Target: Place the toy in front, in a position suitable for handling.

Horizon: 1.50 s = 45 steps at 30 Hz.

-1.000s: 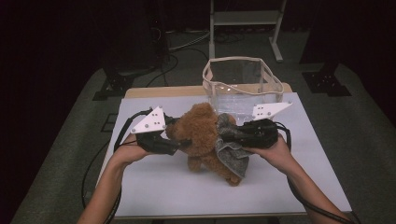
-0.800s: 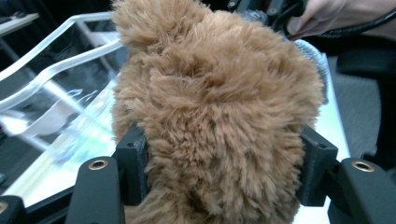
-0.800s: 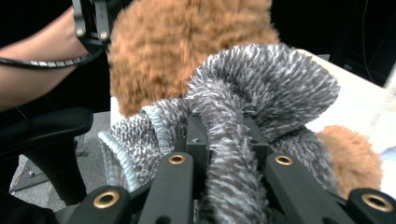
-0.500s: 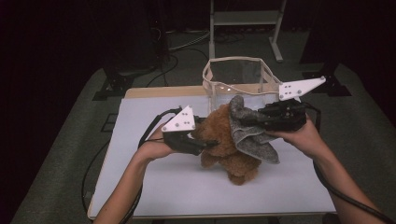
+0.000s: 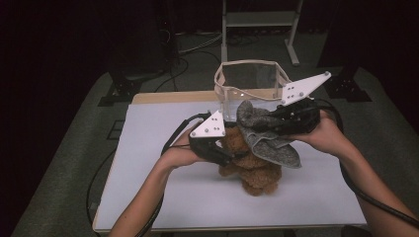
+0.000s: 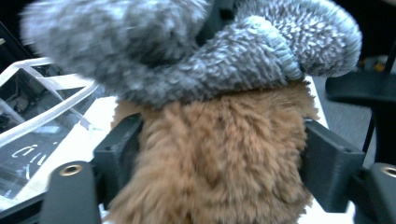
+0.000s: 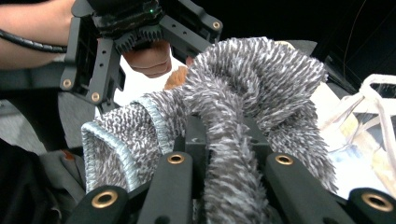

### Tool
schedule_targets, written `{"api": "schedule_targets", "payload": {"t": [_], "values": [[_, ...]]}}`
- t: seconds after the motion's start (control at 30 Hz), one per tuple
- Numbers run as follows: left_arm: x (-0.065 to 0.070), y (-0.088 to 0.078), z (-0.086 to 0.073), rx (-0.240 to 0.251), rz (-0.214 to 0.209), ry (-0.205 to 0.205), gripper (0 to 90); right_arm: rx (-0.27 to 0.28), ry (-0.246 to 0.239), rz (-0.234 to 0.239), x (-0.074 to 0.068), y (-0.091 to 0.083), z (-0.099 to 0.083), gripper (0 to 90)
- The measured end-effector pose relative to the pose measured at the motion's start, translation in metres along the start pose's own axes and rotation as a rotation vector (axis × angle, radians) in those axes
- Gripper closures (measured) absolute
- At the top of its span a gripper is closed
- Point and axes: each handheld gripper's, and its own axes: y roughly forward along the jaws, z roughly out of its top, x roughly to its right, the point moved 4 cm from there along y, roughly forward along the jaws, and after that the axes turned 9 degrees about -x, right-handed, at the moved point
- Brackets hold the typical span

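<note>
The grey fuzzy cloth point(image 5: 269, 136) has been lifted off the white bench point(image 5: 163, 187) since a second ago and is pinched fast in the right tool point(image 5: 276, 121), draped over the brown teddy bear point(image 5: 252, 170), which lies mid-bench. The left tool point(image 5: 232, 157) has shifted toward the bear, its jaws just opened wider and now flanking the fur point(image 6: 219, 163); whether the pads press cannot be told. The cloth looks to be coming away from the bear. The bear's head is hidden under cloth, and the clear bin point(image 5: 247, 81) behind is partly covered.
</note>
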Motion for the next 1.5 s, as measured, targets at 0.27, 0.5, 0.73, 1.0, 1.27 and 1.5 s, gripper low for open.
{"api": "schedule_targets", "payload": {"t": [0.27,0.5,0.73,1.0,1.27,1.5], "values": [[-0.004,0.007,-0.009,0.024,-0.029,-0.096,15.1,0.049,0.049,-0.005,0.003,-0.01,-0.018,77.5],[-0.002,0.02,-0.011,0.034,-0.049,-0.12,12.7,0.058,0.063,-0.009,0.003,-0.011,-0.025,77.6],[-0.003,0.026,-0.015,0.05,-0.063,-0.158,9.5,0.069,0.068,-0.009,0.004,-0.011,-0.027,77.6],[0.001,0.026,-0.015,0.05,-0.043,-0.113,34.3,0.057,0.059,-0.008,0.003,-0.012,-0.024,77.6],[0.008,0.026,-0.006,0.041,-0.032,-0.049,37.0,-0.008,-0.021,0.0,-0.007,-0.004,0.011,77.4],[0.007,0.026,-0.005,0.038,-0.034,-0.063,37.0,-0.009,-0.006,-0.009,-0.003,-0.012,0.009,77.3]]}}
